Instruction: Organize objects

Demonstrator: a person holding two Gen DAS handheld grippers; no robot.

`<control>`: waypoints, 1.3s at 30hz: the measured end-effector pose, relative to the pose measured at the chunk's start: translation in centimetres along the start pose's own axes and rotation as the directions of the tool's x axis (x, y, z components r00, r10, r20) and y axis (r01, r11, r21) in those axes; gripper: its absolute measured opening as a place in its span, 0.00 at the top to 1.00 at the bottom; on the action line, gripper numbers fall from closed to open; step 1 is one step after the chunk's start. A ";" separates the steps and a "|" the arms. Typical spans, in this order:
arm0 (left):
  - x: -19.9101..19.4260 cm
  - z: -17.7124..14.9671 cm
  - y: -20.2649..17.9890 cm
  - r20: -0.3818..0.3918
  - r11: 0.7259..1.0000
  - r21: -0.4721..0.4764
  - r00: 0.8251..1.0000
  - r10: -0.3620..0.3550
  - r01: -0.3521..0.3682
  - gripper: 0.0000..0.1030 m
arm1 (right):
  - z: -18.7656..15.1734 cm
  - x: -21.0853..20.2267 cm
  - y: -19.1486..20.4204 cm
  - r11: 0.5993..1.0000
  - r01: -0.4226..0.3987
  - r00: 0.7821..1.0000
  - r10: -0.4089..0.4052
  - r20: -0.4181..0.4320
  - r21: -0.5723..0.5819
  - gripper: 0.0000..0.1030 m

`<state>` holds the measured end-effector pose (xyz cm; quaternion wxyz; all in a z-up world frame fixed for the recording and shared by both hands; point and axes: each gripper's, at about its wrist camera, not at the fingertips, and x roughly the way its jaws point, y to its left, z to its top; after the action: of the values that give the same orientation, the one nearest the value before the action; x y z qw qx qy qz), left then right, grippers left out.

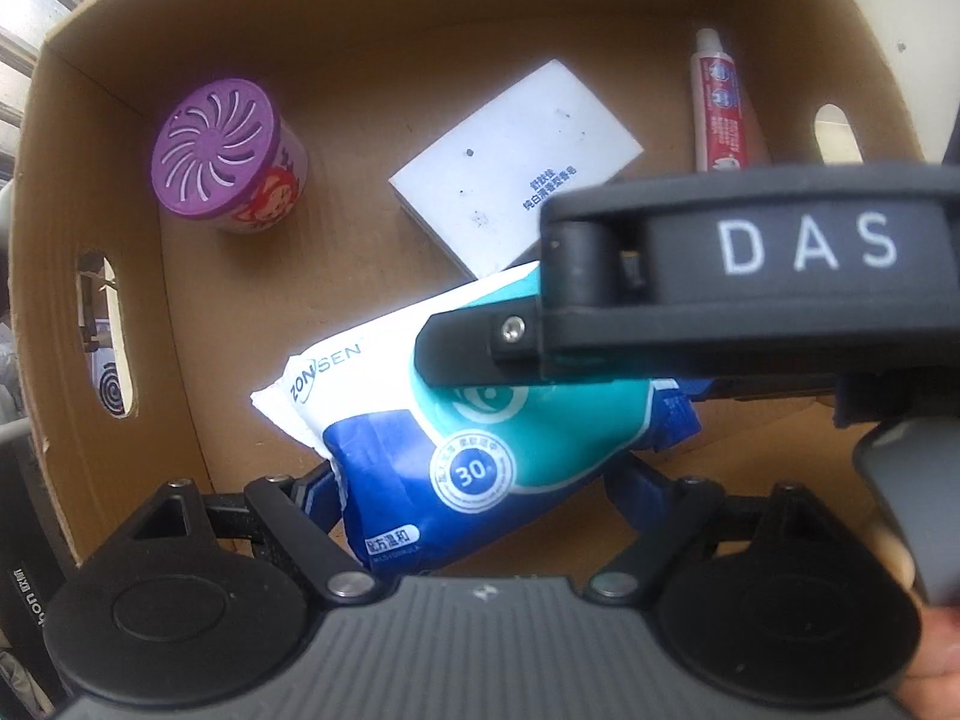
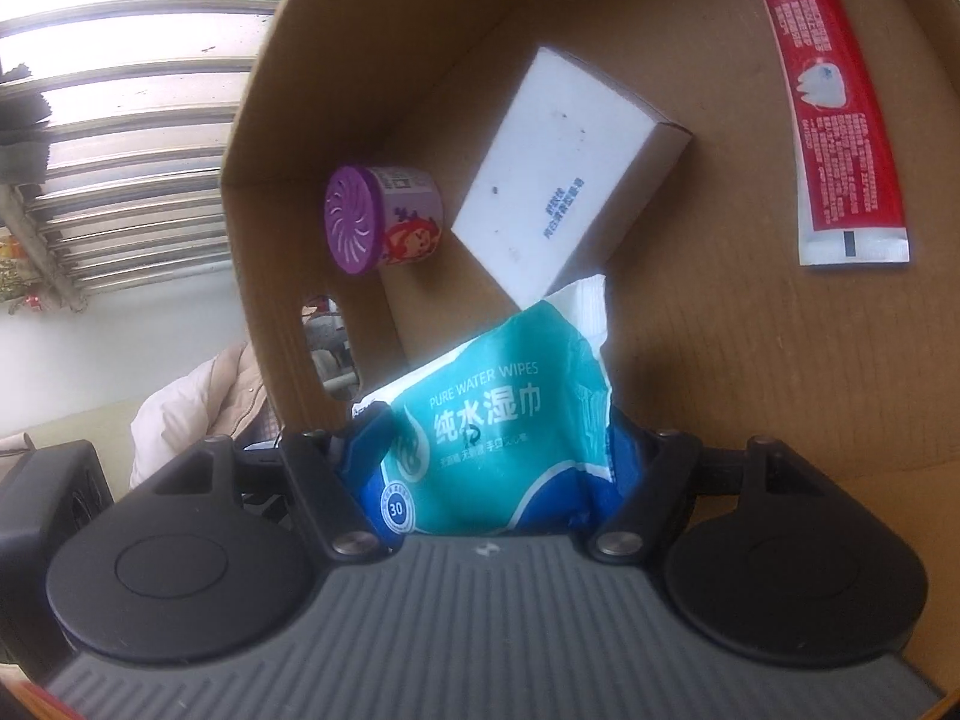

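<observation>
Showing window bars (image 2: 120,138), right wrist only

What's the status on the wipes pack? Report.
Left hand-held gripper, right hand-held gripper: both shut on wipes pack. Pack inside cardboard box. White box close at pack's far end.
</observation>
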<state>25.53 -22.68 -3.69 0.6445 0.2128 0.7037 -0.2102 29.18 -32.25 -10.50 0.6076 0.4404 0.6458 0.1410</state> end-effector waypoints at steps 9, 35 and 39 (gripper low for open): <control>0.6 1.6 0.9 0.058 1.000 -0.007 0.998 -0.005 0.005 0.13 | 2.5 1.1 0.2 0.999 -0.002 0.999 0.004 0.048 -0.036 0.30; -15.0 -6.8 4.9 0.390 0.975 -0.153 0.916 -0.093 0.164 0.13 | -5.5 -11.2 5.6 0.996 0.022 0.967 0.001 0.253 -0.088 0.17; -17.7 -9.3 5.6 0.493 0.966 -0.156 0.864 -0.105 0.206 0.11 | -9.6 -15.8 8.1 0.989 0.057 0.933 -0.006 0.361 -0.133 0.11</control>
<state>22.55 -13.32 14.62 0.7980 0.0292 0.5543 -0.2347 21.67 -35.94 7.87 0.7471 0.4042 0.5192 0.0937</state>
